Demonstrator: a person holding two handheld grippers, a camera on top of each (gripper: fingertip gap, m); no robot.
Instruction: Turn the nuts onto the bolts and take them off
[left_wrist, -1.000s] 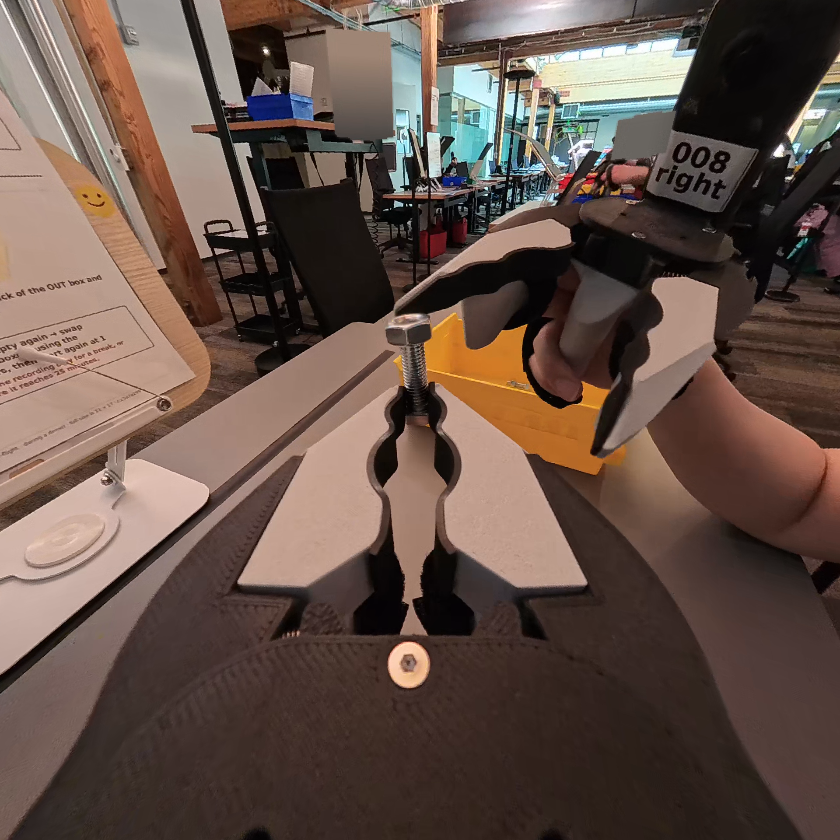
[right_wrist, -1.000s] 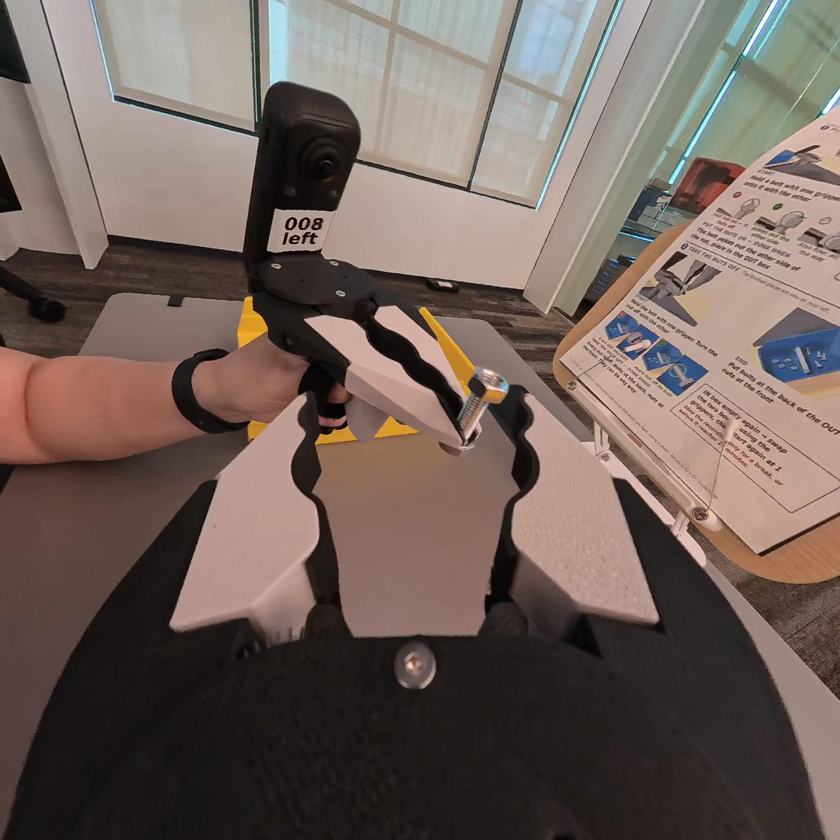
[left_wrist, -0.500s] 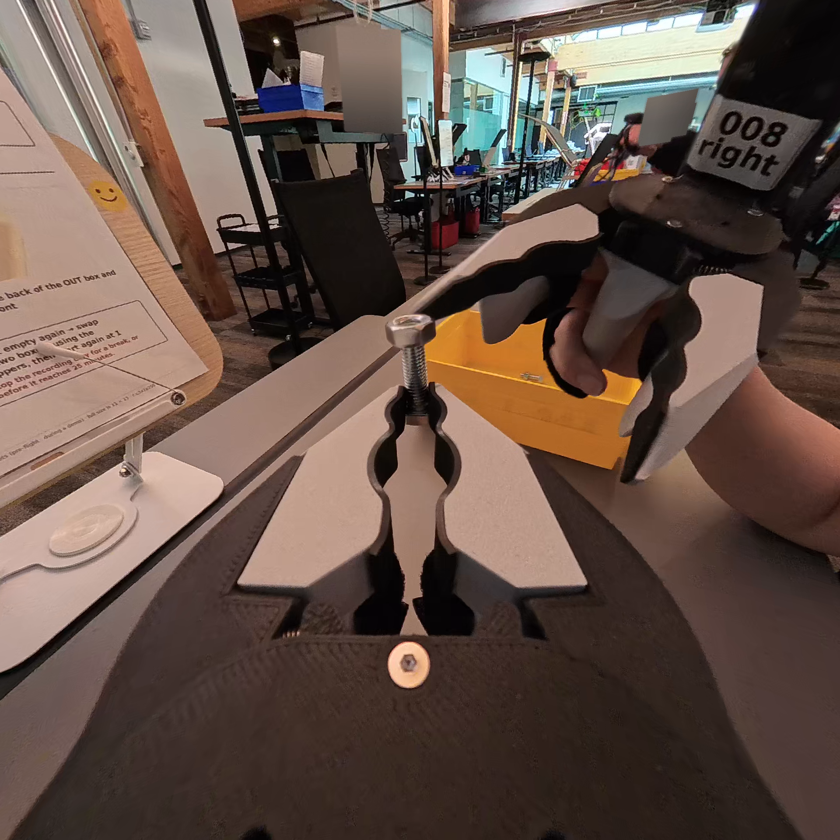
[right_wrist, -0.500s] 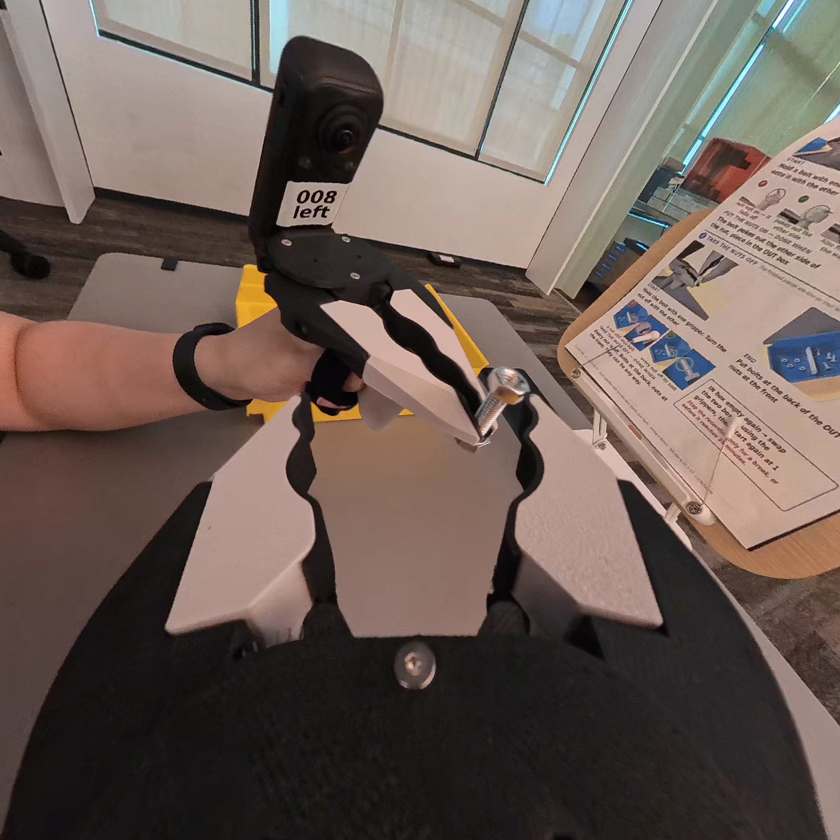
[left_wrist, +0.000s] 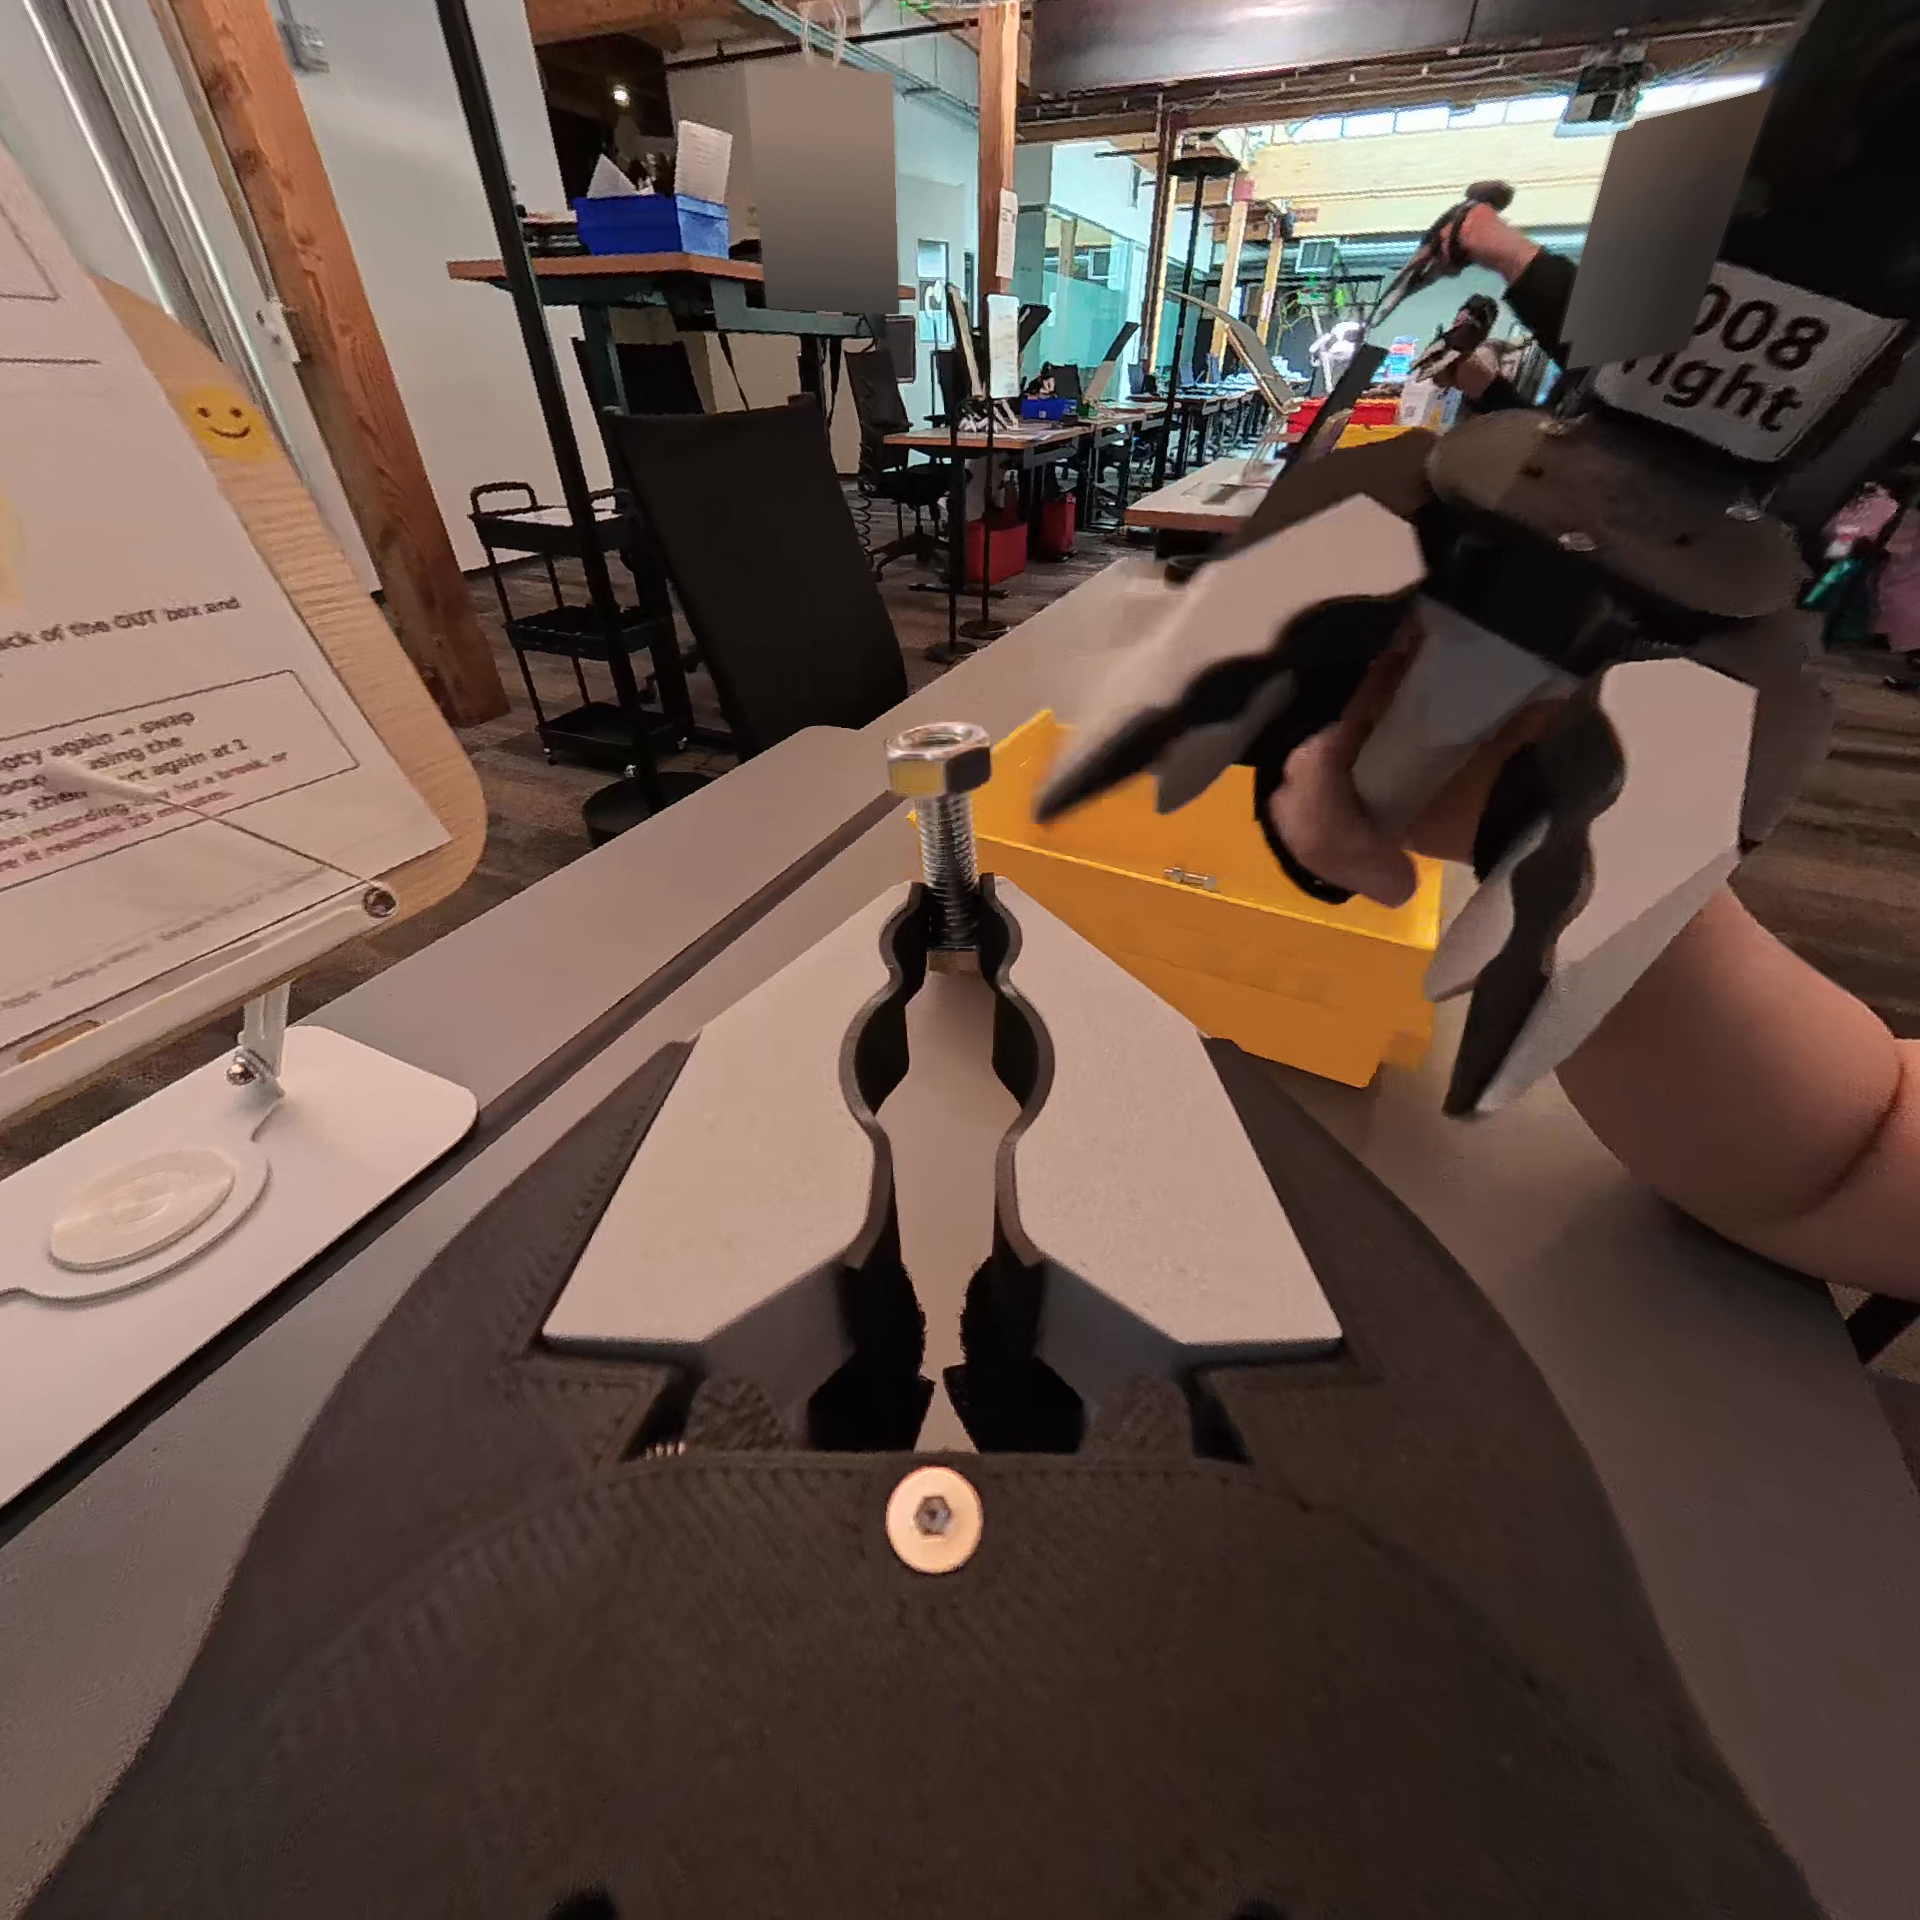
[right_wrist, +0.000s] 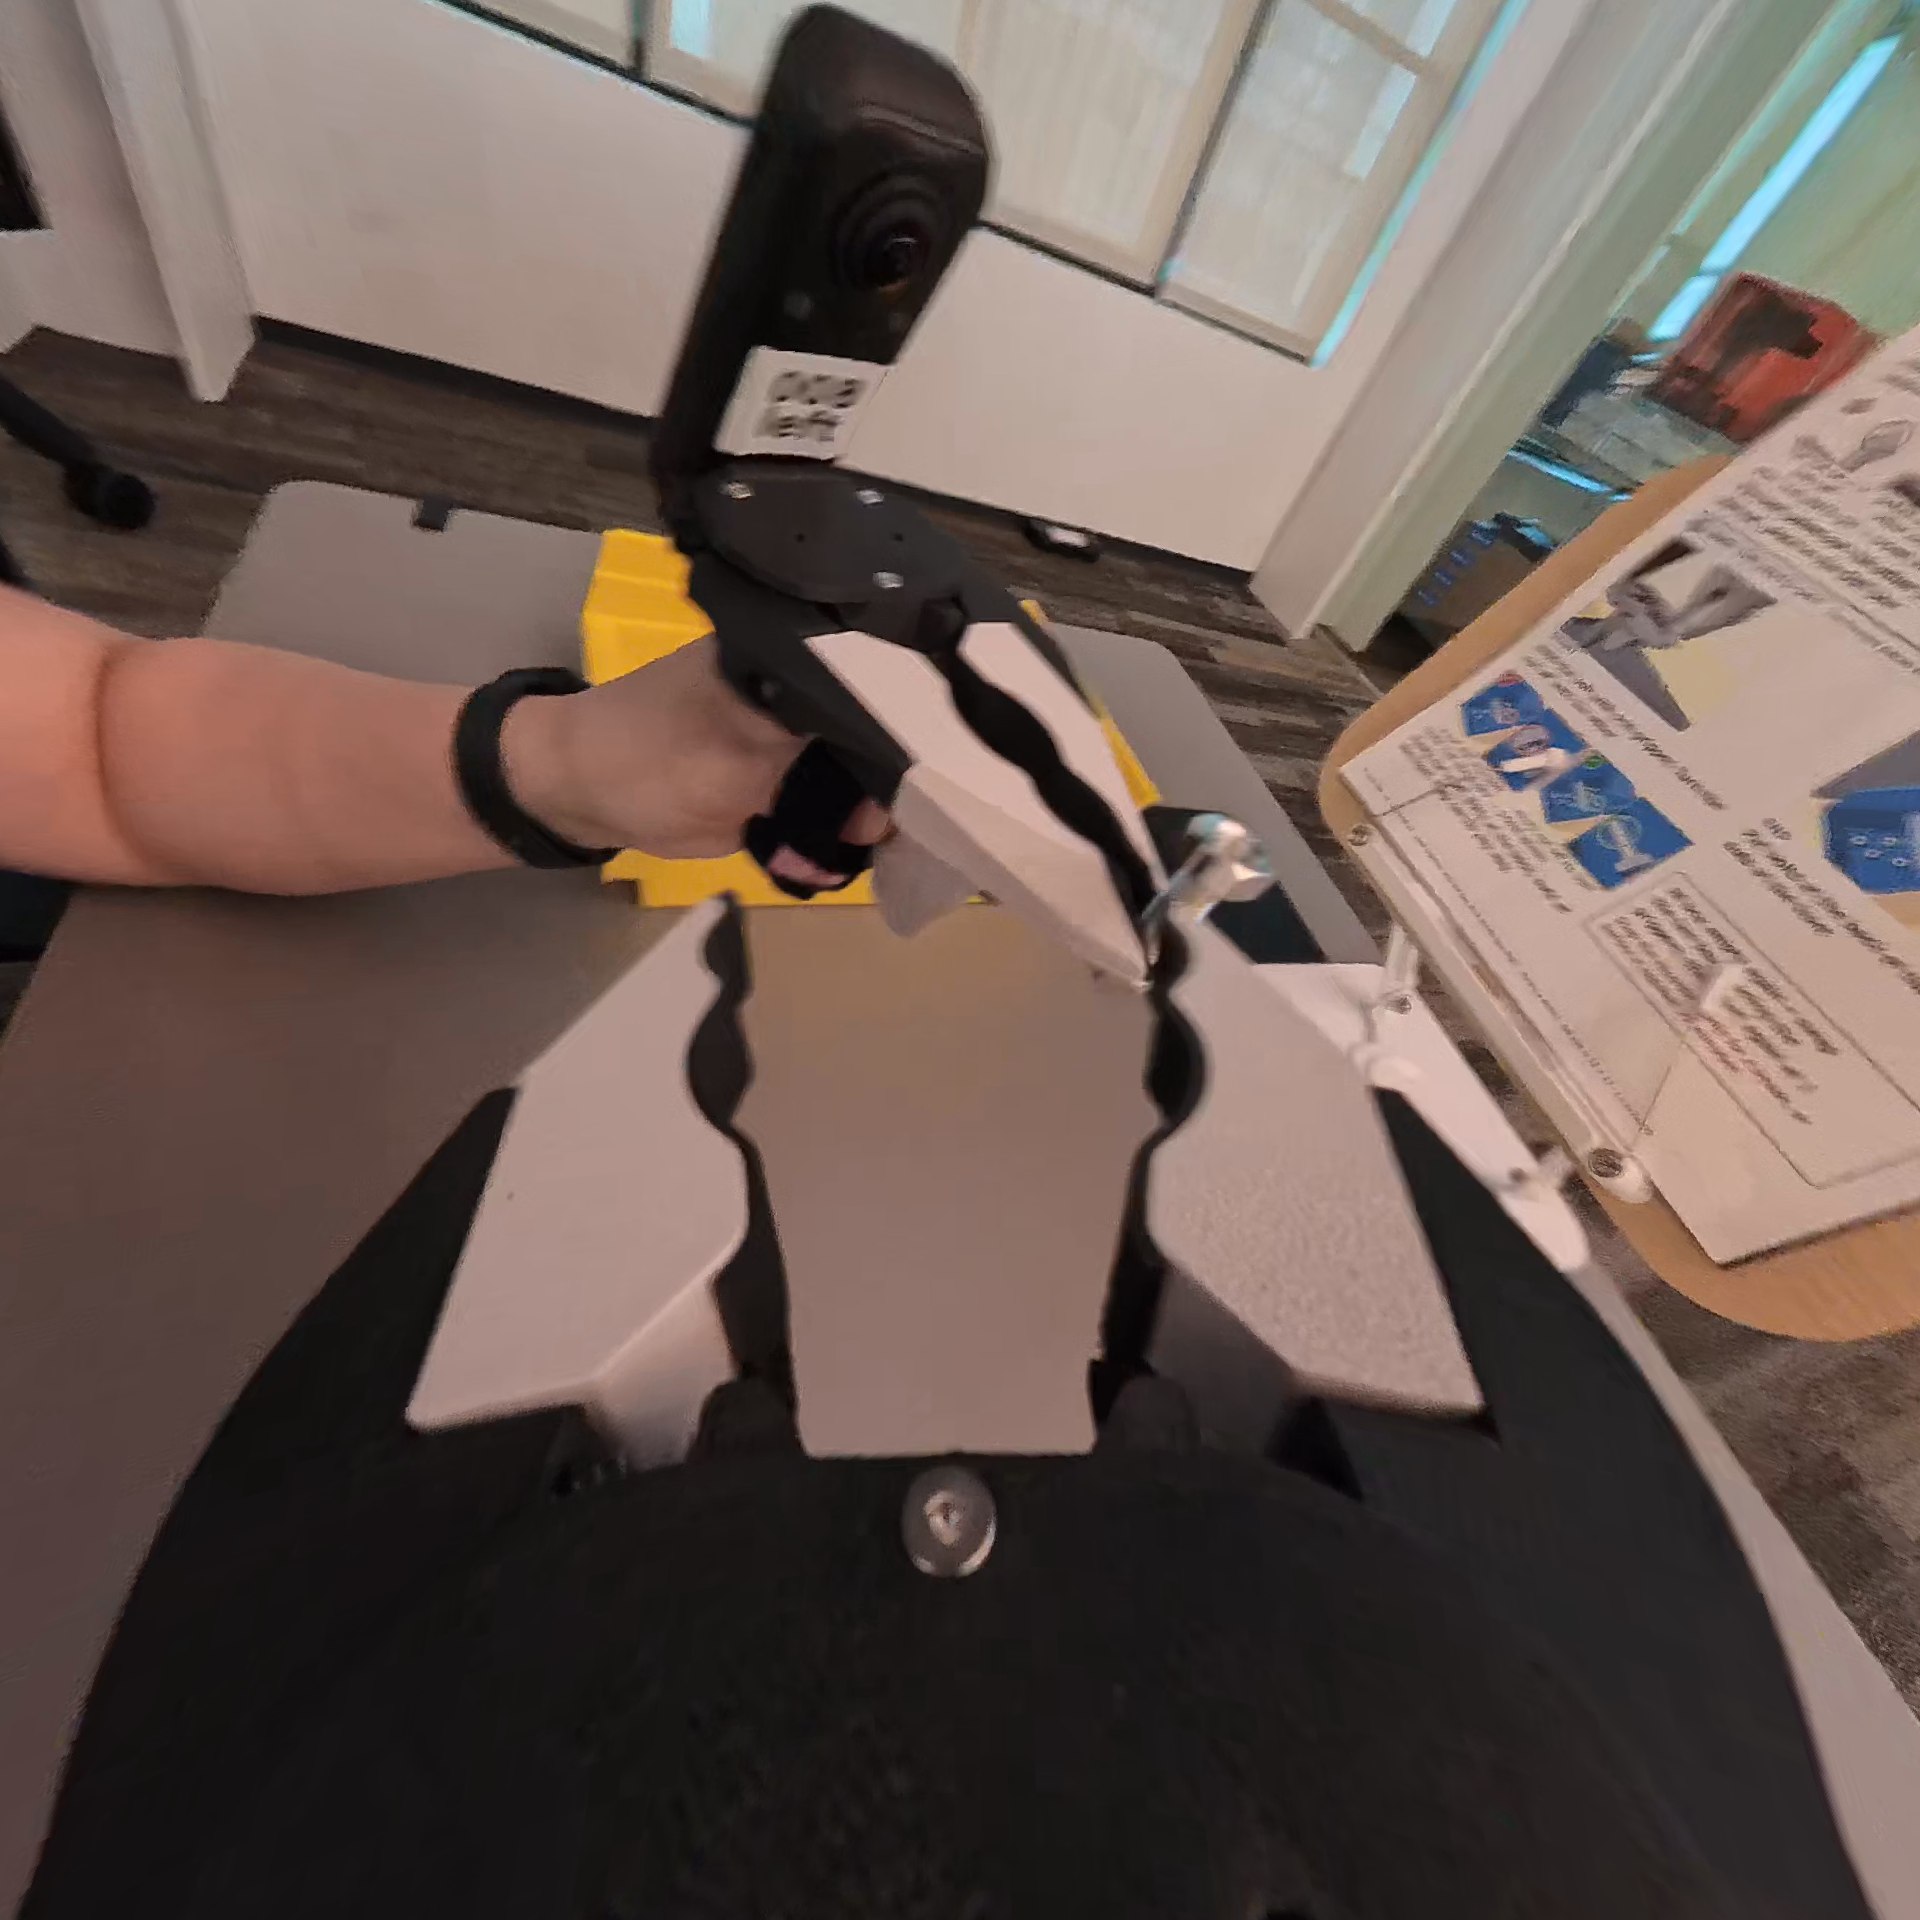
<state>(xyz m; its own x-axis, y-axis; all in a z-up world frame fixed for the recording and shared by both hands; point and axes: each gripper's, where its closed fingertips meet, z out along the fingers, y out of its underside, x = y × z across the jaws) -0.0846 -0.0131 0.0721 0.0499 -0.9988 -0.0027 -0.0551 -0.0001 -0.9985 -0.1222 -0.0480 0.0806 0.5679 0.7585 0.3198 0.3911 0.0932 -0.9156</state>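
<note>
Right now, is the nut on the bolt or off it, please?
On: the nut sits at the top of the bolt, held upright by the shut left gripper.

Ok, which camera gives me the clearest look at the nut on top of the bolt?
The left wrist view. There the nut sits sharp and centred atop the bolt, which the left gripper clamps upright. In the right wrist view the nut is small, motion-blurred and partly hidden behind that gripper's fingers.

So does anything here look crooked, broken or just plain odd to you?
Nothing stands out. The silver threaded bolt stands upright, pinched at its lower end by the shut left gripper, with a silver hex nut at its top. The right gripper hangs open beside it. The yellow plastic bin sits flat on the grey table.
</note>
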